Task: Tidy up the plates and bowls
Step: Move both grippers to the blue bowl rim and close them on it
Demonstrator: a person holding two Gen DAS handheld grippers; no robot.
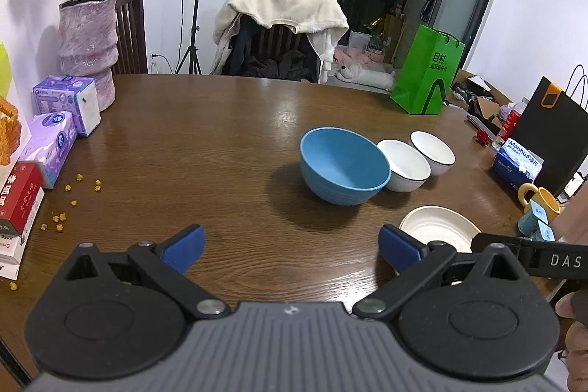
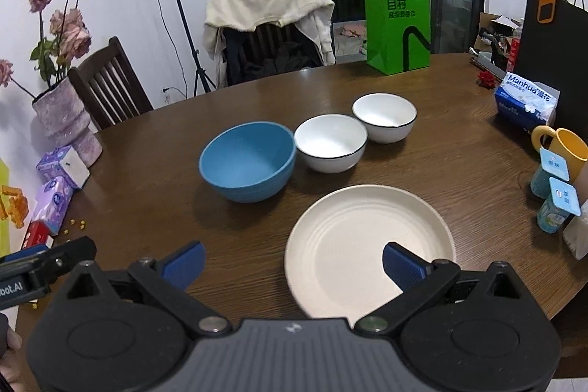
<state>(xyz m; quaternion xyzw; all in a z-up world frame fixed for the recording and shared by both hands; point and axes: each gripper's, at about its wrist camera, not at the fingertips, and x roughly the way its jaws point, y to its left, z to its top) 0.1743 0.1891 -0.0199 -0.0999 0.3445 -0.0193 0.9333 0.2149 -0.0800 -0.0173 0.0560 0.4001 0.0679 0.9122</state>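
Hovering with fingers spread and empty, the right gripper (image 2: 292, 263) faces the plate (image 2: 367, 245), bowls beyond at 12 o'clock; the left gripper (image 1: 290, 247), equally released, waits.

Blue bowl (image 2: 248, 168), 2 white bowls (image 2: 330, 144) in row; cream plate (image 2: 367, 245) nearer.

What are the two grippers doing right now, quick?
Left gripper: open, holding nothing, above the table.
Right gripper: open, holding nothing, one of its fingers over the plate.
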